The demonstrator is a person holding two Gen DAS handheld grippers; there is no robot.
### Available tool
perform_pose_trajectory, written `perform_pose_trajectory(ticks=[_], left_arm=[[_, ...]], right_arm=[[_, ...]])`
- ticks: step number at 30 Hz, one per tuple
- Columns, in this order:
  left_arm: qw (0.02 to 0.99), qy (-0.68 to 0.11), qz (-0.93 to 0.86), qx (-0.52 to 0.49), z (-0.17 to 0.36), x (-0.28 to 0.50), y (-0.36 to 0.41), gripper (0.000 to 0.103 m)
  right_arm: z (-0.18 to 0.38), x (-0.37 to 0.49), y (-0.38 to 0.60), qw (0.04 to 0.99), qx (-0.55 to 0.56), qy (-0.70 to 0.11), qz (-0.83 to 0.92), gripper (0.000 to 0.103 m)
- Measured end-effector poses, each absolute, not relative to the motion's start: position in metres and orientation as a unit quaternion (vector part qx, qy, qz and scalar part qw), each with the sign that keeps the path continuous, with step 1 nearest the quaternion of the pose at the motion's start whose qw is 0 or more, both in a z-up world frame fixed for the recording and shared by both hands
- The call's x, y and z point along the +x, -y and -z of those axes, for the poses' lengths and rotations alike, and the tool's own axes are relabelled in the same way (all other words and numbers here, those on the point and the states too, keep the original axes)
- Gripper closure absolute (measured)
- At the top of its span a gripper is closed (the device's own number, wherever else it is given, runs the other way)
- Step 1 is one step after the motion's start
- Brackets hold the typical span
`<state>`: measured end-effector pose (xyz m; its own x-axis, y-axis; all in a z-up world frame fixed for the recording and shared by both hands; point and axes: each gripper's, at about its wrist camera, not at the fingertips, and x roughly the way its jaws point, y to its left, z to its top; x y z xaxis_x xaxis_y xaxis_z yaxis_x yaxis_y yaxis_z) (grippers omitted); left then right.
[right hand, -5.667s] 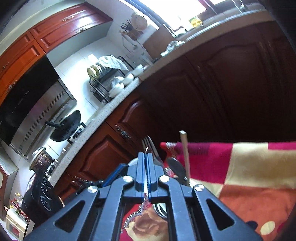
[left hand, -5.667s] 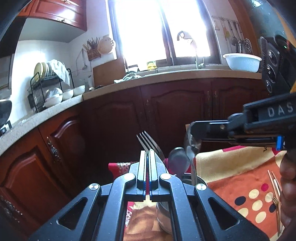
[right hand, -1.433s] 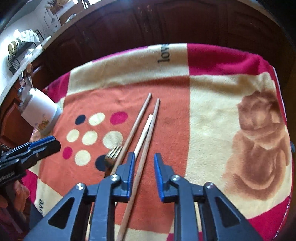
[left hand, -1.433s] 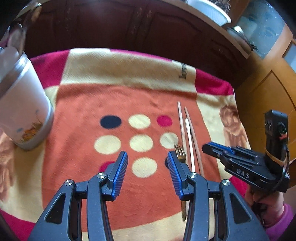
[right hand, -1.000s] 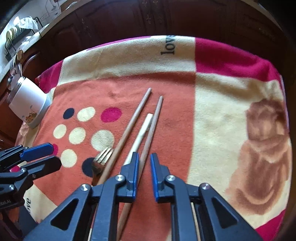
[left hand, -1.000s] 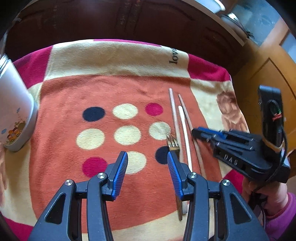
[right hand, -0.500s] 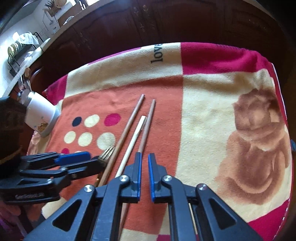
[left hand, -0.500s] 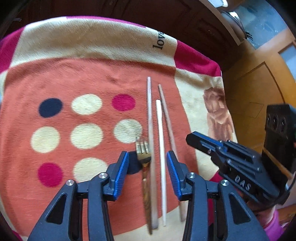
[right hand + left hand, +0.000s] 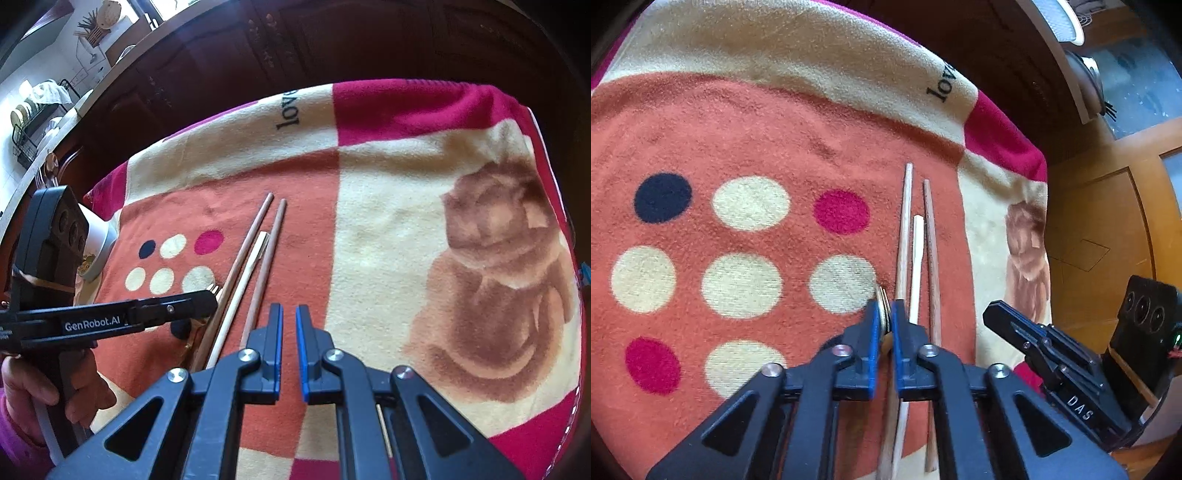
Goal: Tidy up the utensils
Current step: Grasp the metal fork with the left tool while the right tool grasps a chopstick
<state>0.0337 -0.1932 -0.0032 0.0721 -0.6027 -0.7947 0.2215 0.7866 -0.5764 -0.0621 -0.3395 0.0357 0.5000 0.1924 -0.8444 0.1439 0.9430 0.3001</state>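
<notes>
My left gripper (image 9: 883, 314) is shut on the gold fork (image 9: 884, 303), whose tines stick out between the blue pads, low over the blanket. Three chopsticks lie side by side just right of it: a light brown one (image 9: 905, 229), a short pale one (image 9: 916, 266) and a darker one (image 9: 931, 251). My right gripper (image 9: 289, 325) is nearly shut with a narrow gap and holds nothing, just right of the chopsticks (image 9: 255, 258). The left gripper (image 9: 207, 297) also shows in the right wrist view, at the fork tines (image 9: 216, 290). The white utensil cup (image 9: 98, 243) stands far left, partly hidden.
A fleece blanket (image 9: 775, 110) with dots and a bear print (image 9: 498, 277) covers the table. Dark wooden cabinets (image 9: 332, 44) stand behind it. A dish rack (image 9: 33, 122) sits on the far counter. A wooden door (image 9: 1126, 221) is on the right.
My left gripper moved down onto the fork and closed on it. My right gripper stayed beside the chopsticks with its gap about the same.
</notes>
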Motion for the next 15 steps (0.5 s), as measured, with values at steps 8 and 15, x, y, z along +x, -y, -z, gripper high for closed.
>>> perform_pose_trajectory(ticks=[8, 15], left_arm=[[0.740, -0.593, 0.270, -0.166, -0.009, 0.041, 0.151, 0.074], [0.740, -0.594, 0.245, -0.199, -0.004, 0.050, 0.120, 0.074]], right_arm=[[-0.036, -0.036, 0.317, 0.850, 0.144, -0.505, -0.039, 0.096], [-0.029, -0.003, 0.314, 0.838, 0.146, -0.525, -0.030, 0.095]])
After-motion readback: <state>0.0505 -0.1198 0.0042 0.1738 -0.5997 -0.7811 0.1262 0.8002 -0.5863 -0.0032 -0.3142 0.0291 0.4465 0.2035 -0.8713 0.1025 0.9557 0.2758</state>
